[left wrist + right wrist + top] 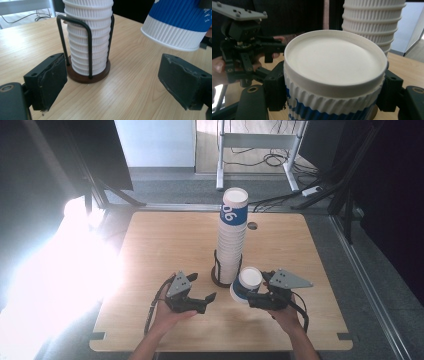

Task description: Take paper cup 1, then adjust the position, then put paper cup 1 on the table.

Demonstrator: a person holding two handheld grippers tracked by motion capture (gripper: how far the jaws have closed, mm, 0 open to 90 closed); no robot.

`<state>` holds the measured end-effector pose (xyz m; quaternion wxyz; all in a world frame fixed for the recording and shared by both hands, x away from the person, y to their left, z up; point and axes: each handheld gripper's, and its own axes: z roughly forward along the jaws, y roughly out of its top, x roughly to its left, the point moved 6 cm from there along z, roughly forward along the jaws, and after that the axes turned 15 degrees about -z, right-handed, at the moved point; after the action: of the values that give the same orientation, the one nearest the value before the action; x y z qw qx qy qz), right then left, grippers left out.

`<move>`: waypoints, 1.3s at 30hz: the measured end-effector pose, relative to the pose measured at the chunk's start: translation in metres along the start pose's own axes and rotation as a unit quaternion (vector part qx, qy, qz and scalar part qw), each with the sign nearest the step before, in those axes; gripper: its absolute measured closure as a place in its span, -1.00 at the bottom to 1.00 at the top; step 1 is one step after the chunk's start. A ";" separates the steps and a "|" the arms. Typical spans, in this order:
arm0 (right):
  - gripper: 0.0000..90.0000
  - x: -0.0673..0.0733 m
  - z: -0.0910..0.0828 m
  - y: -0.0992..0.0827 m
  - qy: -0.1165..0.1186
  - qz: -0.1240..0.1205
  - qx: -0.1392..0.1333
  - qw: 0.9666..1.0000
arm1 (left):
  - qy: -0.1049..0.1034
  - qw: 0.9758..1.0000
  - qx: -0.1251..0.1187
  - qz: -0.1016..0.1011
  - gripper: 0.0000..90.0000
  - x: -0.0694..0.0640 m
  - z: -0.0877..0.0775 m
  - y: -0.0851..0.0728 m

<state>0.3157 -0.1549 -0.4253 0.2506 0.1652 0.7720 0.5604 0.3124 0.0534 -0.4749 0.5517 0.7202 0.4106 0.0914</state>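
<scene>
While the person stands at the worktop [150, 245], this is how things look.

Right tool: the right tool [252, 299] is squeezed tight on a single cup [246, 284], one pad on each side of its bumpy wall.
Single cup: blue and white, held above the worktop, just beside the foot of the cup stack [232, 240]. It is tipped over, so its long way runs slanting, not straight up.
Left tool: the left tool [209, 301] holds nothing; its pads [47, 82] stand wide apart.
Which way: from the left tool, the single cup is up and off to the right, near its right pad. The stack in its wire holder [87, 47] is straight ahead.
Nearer hand: the right hand already has the cup; the left hand is close by.
My guess: the cup may go down onto the worktop or over to the left tool.
</scene>
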 end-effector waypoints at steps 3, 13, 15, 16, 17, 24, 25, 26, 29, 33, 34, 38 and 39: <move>-0.40 0.002 0.003 -0.004 -0.001 0.002 0.004 1.000 | -0.005 1.000 0.002 -0.002 -0.80 0.000 -0.004 -0.005; -0.40 0.010 0.011 -0.010 0.004 -0.006 0.014 1.000 | -0.008 1.000 0.008 0.004 -0.81 -0.001 -0.010 -0.012; -0.40 0.011 0.013 -0.011 0.004 -0.005 0.016 1.000 | -0.014 1.000 0.013 0.003 -0.83 -0.004 -0.007 -0.013; -0.40 0.011 0.013 -0.011 0.004 -0.005 0.016 1.000 | -0.014 1.000 0.013 0.003 -0.84 -0.004 -0.007 -0.013; -0.40 0.011 0.015 -0.012 0.004 -0.003 0.016 1.000 | -0.016 1.000 0.015 0.003 -0.84 -0.006 -0.005 -0.013; -0.40 0.021 0.023 -0.013 0.010 -0.008 0.015 1.000 | -0.033 0.999 0.037 0.019 -0.88 -0.023 0.009 -0.020; -0.40 0.021 0.023 -0.013 0.010 -0.008 0.015 1.000 | -0.036 0.998 0.038 0.020 -0.88 -0.025 0.010 -0.020; -0.40 0.022 0.023 -0.012 0.011 -0.008 0.015 1.000 | -0.035 0.998 0.038 0.021 -0.88 -0.026 0.011 -0.020; -0.40 0.025 0.024 -0.012 0.012 -0.009 0.014 1.000 | -0.035 0.998 0.039 0.025 -0.88 -0.028 0.012 -0.020; -0.40 0.027 0.024 -0.009 0.012 -0.012 0.009 1.000 | -0.036 0.998 0.040 0.027 -0.88 -0.030 0.013 -0.021; -0.40 0.027 0.024 -0.009 0.012 -0.012 0.009 1.000 | -0.036 0.998 0.041 0.028 -0.88 -0.030 0.014 -0.021; -0.40 0.029 0.024 -0.007 0.014 -0.012 0.007 1.000 | -0.041 0.998 0.041 0.030 -0.88 -0.034 0.017 -0.020; -0.40 0.029 0.024 -0.007 0.014 -0.012 0.007 1.000 | -0.041 0.998 0.041 0.030 -0.88 -0.034 0.017 -0.020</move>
<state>0.3059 -0.1228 -0.4441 0.2455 0.1501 0.7811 0.5541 0.2901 0.0190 -0.4877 0.5348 0.7575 0.3693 0.0615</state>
